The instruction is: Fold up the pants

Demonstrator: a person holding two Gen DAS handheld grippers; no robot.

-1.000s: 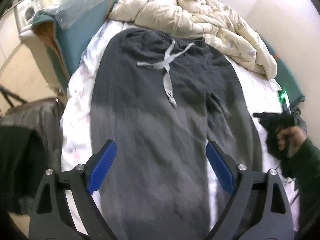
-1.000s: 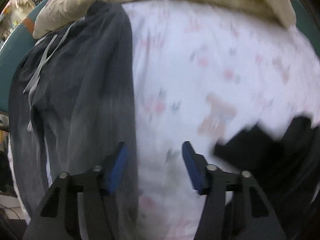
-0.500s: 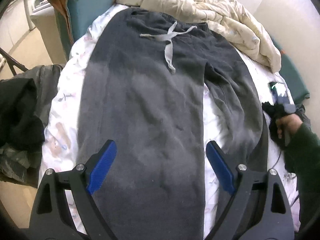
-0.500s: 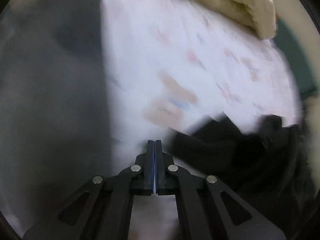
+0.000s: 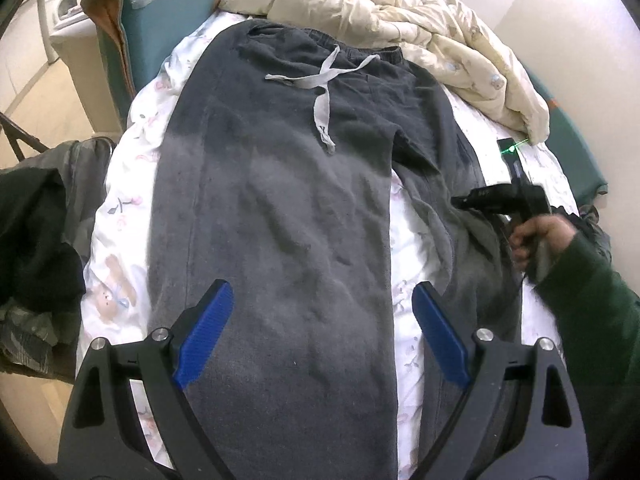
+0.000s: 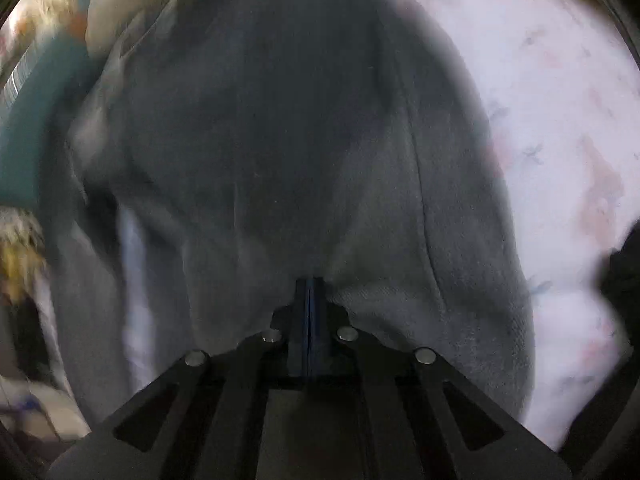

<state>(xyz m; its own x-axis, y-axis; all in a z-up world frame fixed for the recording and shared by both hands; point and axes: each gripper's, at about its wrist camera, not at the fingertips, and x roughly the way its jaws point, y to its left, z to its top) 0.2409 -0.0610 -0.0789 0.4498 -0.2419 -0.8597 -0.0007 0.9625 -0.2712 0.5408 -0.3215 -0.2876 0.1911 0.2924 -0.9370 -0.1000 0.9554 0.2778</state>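
Observation:
Dark grey sweatpants (image 5: 280, 200) lie flat on the bed, waistband at the far end with a pale drawstring (image 5: 324, 92). The legs run toward me with a strip of sheet between them. My left gripper (image 5: 322, 286) hovers open above the left leg, nothing between its blue pads (image 5: 204, 332). In the right wrist view, my right gripper (image 6: 310, 292) is shut, its tips resting against the right leg (image 6: 280, 160), where the cloth puckers around them. From the left wrist view, the right gripper (image 5: 460, 201) sits at the right leg's outer edge, held by a hand (image 5: 536, 236) in a green sleeve.
A cream duvet (image 5: 420, 32) is heaped at the head of the bed. The white patterned sheet (image 5: 120, 208) shows on both sides of the pants. A teal chair (image 5: 160, 20) stands at the far left, and dark clothes (image 5: 36, 240) are piled left of the bed.
The right gripper went from open to shut over the bare sheet, then swung left onto the right pant leg. The left gripper drew back along the legs and stayed open.

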